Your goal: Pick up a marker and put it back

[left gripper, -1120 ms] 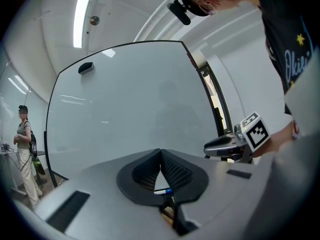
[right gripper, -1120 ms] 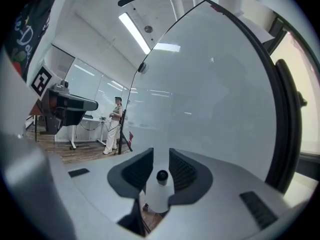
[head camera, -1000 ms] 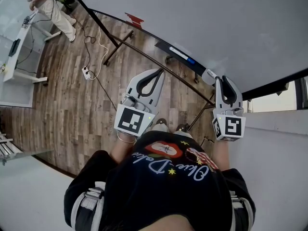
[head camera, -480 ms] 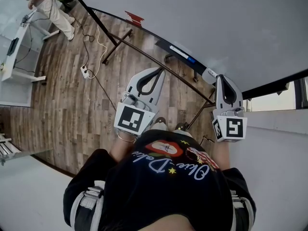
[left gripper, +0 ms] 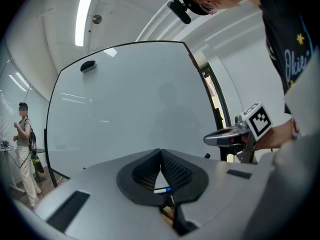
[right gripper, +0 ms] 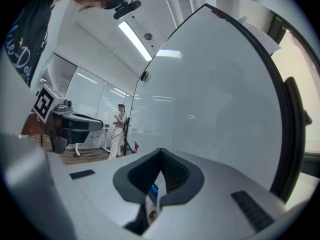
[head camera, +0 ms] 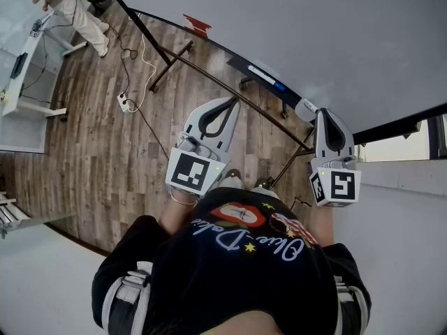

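Marker (head camera: 266, 78), white-barrelled with a blue end, lies on the dark ledge (head camera: 236, 64) under the whiteboard, beyond and between the two grippers. The pick-up looks not yet begun. The next move calls for one gripper to part its jaws, reach to the ledge and close across the slim round barrel, which would likely roll if nudged. The whiteboard (head camera: 314, 33) is a broad, smooth, glossy white sheet in a thin black frame on a dark metal stand. Below it runs a floor (head camera: 91, 131) of matt grey-brown wood-look planks. The left gripper (head camera: 234, 103) and right gripper (head camera: 320, 113) are pale grey plastic with ribbed black pads, each with a cube of black-and-white squares. Both are held level toward the board, their jaws together at the tips with nothing between them. A small pale object (head camera: 305, 108) sits just beside the right gripper's tip; what it is cannot be told.
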{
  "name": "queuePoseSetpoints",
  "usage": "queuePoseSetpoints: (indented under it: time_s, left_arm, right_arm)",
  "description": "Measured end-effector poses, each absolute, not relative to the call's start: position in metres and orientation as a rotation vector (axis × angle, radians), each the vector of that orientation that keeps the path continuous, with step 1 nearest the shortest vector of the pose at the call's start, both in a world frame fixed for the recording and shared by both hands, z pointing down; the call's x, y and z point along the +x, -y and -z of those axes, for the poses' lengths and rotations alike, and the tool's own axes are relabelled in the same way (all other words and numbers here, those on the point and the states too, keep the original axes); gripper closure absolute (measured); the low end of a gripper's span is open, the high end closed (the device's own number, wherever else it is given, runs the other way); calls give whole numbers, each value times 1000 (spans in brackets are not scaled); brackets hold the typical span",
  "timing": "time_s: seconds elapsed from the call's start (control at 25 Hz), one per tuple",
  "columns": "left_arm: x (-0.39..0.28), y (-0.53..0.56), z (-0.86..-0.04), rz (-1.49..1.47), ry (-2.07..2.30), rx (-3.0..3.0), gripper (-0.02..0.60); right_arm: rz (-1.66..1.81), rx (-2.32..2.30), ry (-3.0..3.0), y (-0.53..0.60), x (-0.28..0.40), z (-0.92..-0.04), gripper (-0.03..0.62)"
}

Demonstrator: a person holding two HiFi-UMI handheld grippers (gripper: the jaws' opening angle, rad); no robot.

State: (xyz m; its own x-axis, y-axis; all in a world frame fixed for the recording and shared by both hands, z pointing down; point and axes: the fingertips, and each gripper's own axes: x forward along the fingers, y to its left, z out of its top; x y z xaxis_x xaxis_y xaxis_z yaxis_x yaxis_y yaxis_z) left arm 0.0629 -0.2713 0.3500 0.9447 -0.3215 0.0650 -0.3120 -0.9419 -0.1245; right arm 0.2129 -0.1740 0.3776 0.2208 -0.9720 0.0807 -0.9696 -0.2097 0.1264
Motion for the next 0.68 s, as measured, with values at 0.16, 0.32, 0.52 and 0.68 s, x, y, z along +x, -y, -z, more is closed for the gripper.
queuePoseSetpoints:
  time_s: [0.16, 0.32, 0.52, 0.68]
  left_arm:
    - [62, 271, -351, 133, -493, -2989, 577]
    - [62, 271, -351, 133, -494, -2988, 578]
    - [61, 270, -351, 135, -495, -2988, 578]
    - [61, 270, -352, 134, -498, -2990, 577]
  right_arm:
    - [27, 2343, 1872, 173, 213, -375, 594]
    - [26, 2343, 1870, 173, 213, -374, 594]
    - [33, 2342, 1873, 172, 212, -373, 594]
    - [36, 2343, 1874, 172, 213, -374, 594]
